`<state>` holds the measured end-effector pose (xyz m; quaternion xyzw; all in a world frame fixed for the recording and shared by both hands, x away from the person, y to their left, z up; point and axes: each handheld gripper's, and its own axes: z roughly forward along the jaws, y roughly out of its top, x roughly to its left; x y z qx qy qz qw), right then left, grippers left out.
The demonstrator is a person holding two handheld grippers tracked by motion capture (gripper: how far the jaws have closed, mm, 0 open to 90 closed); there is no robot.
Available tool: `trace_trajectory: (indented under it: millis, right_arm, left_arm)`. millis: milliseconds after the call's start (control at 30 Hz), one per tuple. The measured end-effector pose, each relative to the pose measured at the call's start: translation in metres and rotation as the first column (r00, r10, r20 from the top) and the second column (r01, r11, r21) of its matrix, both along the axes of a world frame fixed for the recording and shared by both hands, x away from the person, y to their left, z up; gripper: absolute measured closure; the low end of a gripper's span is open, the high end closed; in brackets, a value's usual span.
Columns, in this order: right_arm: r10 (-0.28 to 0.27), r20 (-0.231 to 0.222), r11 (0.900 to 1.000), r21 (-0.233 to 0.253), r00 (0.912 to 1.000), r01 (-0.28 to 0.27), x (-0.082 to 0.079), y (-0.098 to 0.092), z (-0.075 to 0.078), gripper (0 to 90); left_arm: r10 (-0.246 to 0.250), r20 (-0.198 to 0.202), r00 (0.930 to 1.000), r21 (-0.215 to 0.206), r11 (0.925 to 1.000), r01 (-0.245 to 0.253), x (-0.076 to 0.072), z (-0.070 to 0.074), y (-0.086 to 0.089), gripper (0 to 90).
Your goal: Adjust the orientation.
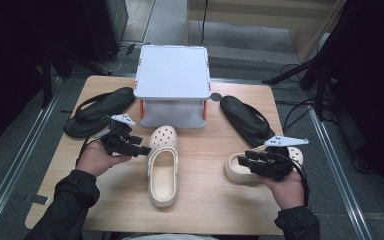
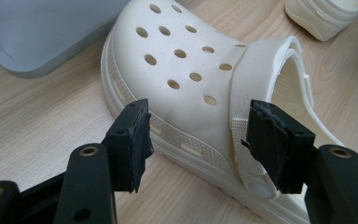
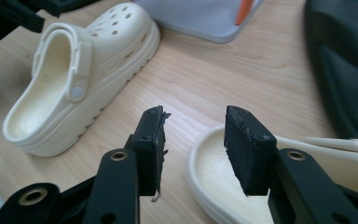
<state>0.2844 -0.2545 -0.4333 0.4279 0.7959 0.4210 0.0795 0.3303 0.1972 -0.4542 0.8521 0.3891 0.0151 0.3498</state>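
Two cream clogs lie on the wooden table (image 1: 205, 200). One clog (image 1: 162, 170) (image 2: 177, 65) (image 3: 74, 70) rests mid-table with its perforated toe toward the box. My left gripper (image 1: 141, 149) (image 2: 199, 112) is open at its left side, jaws spread on either side of the strap and its rivet, not closed on it. The second clog (image 1: 236, 172) (image 3: 209, 172) lies at the right. My right gripper (image 1: 245, 160) (image 3: 196, 116) hovers open over its rim, with nothing between the jaws.
A grey lidded box (image 1: 172, 72) with orange latches stands at the back centre. Black flip-flops lie on each side of it, one at the left (image 1: 97, 110) and one at the right (image 1: 245, 120) (image 3: 345, 65). Bare wood shows between the clogs.
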Motion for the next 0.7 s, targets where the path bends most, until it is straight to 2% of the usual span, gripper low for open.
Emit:
trace_trajectory:
  millis: [67,200,233,433,567,600,667,700]
  right_arm:
    - [-0.031,-0.001,0.999,-0.009,0.9995,0.031,0.003,-0.010,0.004,58.1]
    - [-0.054,0.005,0.998,-0.015,0.9985,0.054,0.005,-0.019,0.007,57.4]
    - [-0.081,0.015,0.997,-0.016,0.9966,0.081,0.006,-0.026,0.010,57.3]
    - [-0.144,0.003,0.989,-0.023,0.9896,0.144,0.013,-0.045,0.015,56.8]
    - [-0.186,0.000,0.982,-0.044,0.9826,0.186,0.017,-0.055,0.013,55.8]
    - [-0.215,0.000,0.975,-0.051,0.9765,0.215,0.020,-0.061,0.011,55.4]
    - [-0.238,-0.004,0.969,-0.066,0.9714,0.237,0.022,-0.064,0.009,54.5]
    - [-0.256,-0.009,0.963,-0.086,0.9665,0.255,0.024,-0.065,0.006,54.3]
  left_arm:
    - [-0.006,-0.002,1.0000,0.010,0.9999,0.006,0.000,0.000,0.000,40.1]
    - [-0.007,-0.007,0.9999,0.012,0.9999,0.007,-0.001,0.000,-0.001,40.1]
    - [-0.008,-0.009,0.9999,0.016,0.9998,0.008,-0.001,-0.001,-0.001,40.4]
    - [-0.004,-0.010,0.9999,0.013,0.9999,0.004,-0.001,0.000,-0.001,40.6]
    - [-0.003,-0.011,0.9999,0.013,0.9999,0.004,-0.002,0.000,-0.001,40.7]
    - [-0.005,-0.014,0.9999,0.018,0.9998,0.005,-0.001,-0.001,-0.001,40.6]
    - [-0.005,-0.017,0.9998,0.022,0.9997,0.006,-0.001,-0.001,0.000,40.7]
    - [-0.005,-0.017,0.9998,0.022,0.9997,0.006,-0.001,-0.001,0.000,40.7]
